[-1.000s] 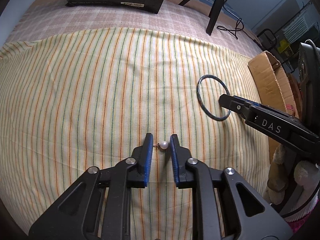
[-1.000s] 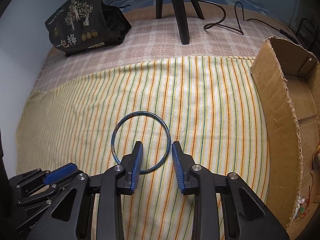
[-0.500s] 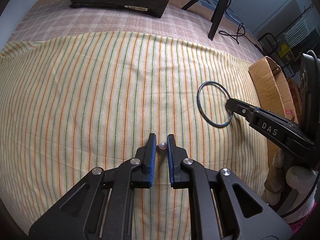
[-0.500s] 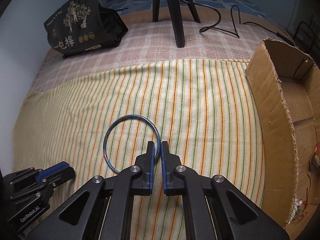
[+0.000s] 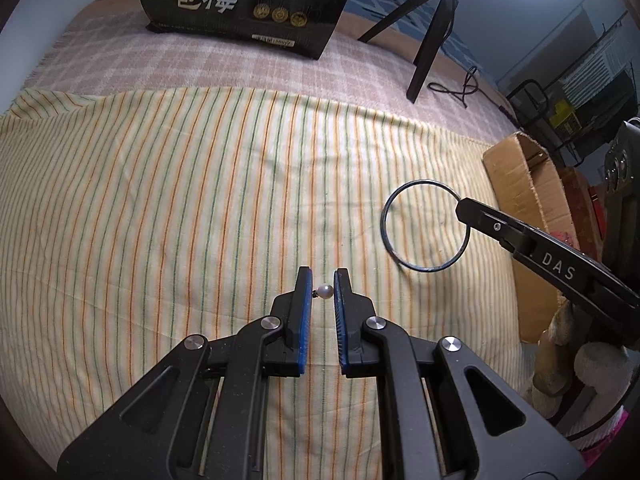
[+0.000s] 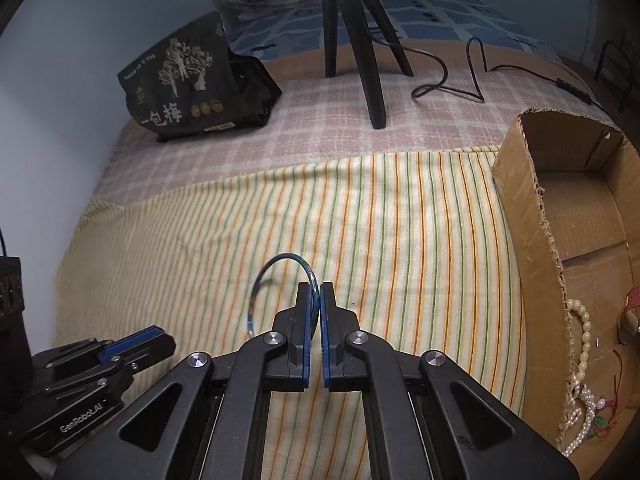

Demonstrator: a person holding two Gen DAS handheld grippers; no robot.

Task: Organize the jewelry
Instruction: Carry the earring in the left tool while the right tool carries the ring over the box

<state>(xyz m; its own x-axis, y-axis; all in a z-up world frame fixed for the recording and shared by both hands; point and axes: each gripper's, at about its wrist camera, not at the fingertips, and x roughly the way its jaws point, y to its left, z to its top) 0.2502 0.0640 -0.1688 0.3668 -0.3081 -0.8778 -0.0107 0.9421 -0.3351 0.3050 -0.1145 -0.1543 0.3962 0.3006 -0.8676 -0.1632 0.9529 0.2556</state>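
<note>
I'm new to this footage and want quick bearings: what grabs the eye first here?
Each gripper has a piece of jewelry: the left gripper pinches a small pearl earring just above the striped cloth, and the right gripper is clamped on the rim of a thin blue bangle. At the cloth's right edge stands a cardboard box with a pearl necklace already inside.

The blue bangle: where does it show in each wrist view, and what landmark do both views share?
Left wrist view: the blue bangle sits right of centre, its right rim pinched by the right tongs.
Right wrist view: the bangle stands edge-on at centre, its rim clamped between the tongs.
Shared landmark: the black snack bag at the back, top centre-left in the left view, upper left in the right view.
</note>
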